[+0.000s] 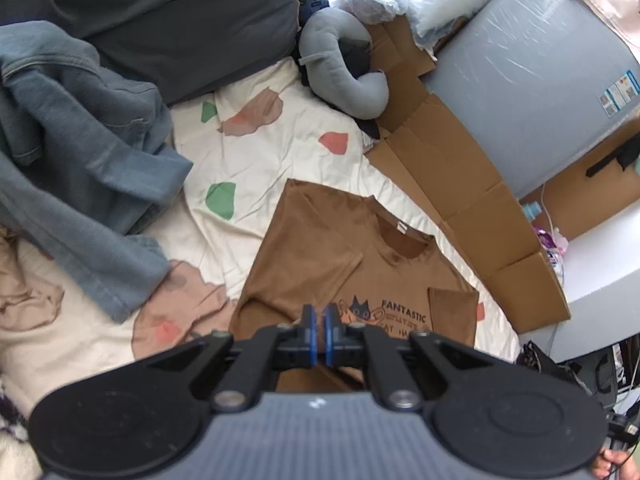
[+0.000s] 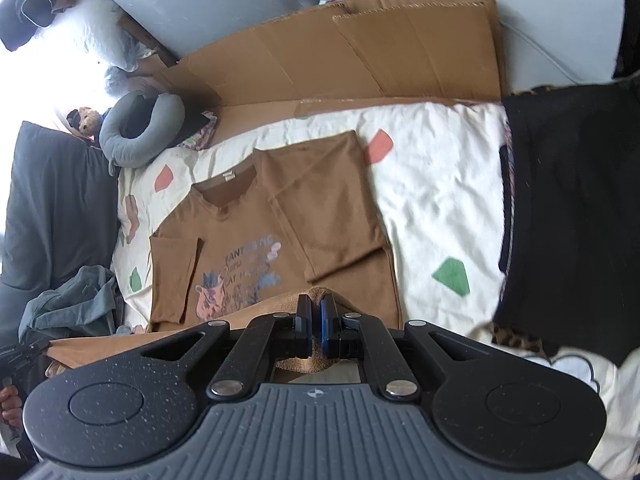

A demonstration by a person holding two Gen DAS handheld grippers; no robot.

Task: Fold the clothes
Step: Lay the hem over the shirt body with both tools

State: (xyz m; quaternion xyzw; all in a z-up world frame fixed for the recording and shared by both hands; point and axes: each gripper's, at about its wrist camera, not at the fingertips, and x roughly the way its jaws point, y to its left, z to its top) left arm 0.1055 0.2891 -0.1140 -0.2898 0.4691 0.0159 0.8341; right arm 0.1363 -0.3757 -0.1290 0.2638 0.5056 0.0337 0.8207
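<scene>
A brown T-shirt [image 1: 340,248] with a cat print lies chest-up on the patterned bedsheet [image 1: 256,148], both sleeves folded inward. In the right wrist view the same T-shirt [image 2: 280,216] has its bottom hem lifted off the bed. That hem runs as a taut band from my right gripper [image 2: 316,320] leftward to the left gripper [image 2: 18,354] at the frame edge. My right gripper is shut on the bunched hem. My left gripper [image 1: 321,320] has its blue pads pressed nearly together over brown fabric that shows beneath them.
A heap of blue denim [image 1: 80,168] and a dark grey pillow [image 1: 160,20] lie left of the shirt. A grey neck pillow [image 1: 344,68] sits at the head. Flattened cardboard [image 1: 460,184] lines the far side. A black garment [image 2: 568,200] lies on the right.
</scene>
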